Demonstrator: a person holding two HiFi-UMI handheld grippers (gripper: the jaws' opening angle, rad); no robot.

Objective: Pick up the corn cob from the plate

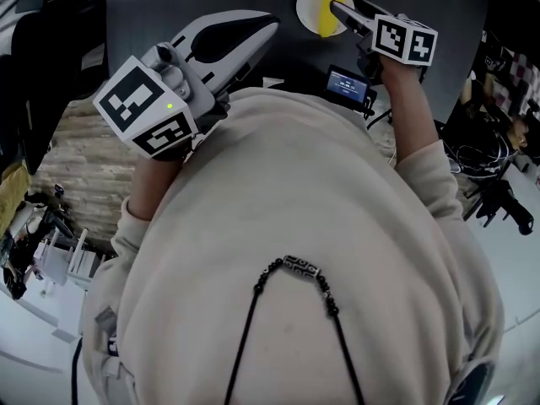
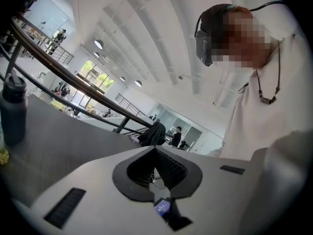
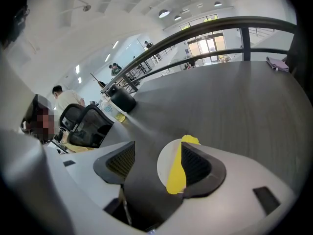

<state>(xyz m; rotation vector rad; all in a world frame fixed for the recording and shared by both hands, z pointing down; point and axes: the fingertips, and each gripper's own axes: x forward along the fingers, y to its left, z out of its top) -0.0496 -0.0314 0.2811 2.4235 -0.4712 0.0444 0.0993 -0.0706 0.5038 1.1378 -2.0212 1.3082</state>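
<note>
Tips of the right tongs (image 3: 159, 148) stood wide apart with nothing clamped, low over the dark grey counter (image 3: 234, 102) and straddling one side of the round white plate (image 3: 165, 161). The yellow corn cob (image 3: 177, 175) lay on that plate, inside the gap and right beside the ribbed black pad of the jaw on that view's right. Whether pad and cob touched could not be told. In the head view the person's right arm, in a cream sleeve (image 1: 422, 171), reached forward to the plate at the far side of the counter. The left tongs (image 1: 272, 24) hung nearer the person's chest, above the counter and well apart from the plate. Their two jaws met at the tips, closed on nothing. A small black device with a lit screen (image 1: 347, 83) sat on the counter between the person and the plate, and a dark bottle (image 2: 13, 109) stood at the left of the left gripper view.
</note>
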